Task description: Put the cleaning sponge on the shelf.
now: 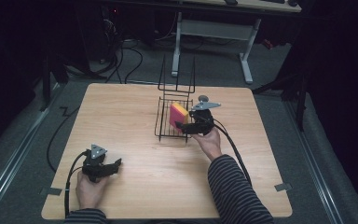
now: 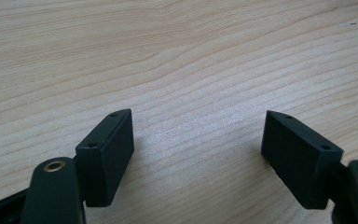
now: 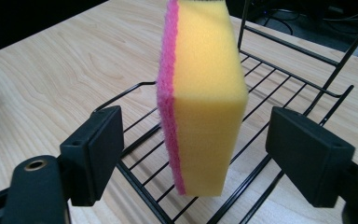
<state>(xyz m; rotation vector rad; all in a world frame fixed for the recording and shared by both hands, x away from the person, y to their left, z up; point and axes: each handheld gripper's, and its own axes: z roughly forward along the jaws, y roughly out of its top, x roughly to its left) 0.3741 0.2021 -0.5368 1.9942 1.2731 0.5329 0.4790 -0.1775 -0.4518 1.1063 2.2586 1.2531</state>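
Count on the table (image 1: 135, 186): one black wire rack (image 1: 167, 130), one yellow-and-pink sponge (image 1: 178, 115), two hand-held grippers, left (image 1: 114, 166) and right (image 1: 181, 126), two hands, one table.

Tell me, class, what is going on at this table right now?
A person works at a wooden table with a gripper in each hand. The right gripper is at a black wire rack, where a yellow and pink sponge stands on edge. Its fingers are spread on either side of the sponge without touching it, so the sponge stands free. The left gripper rests open over bare wood near the front edge, holding nothing.
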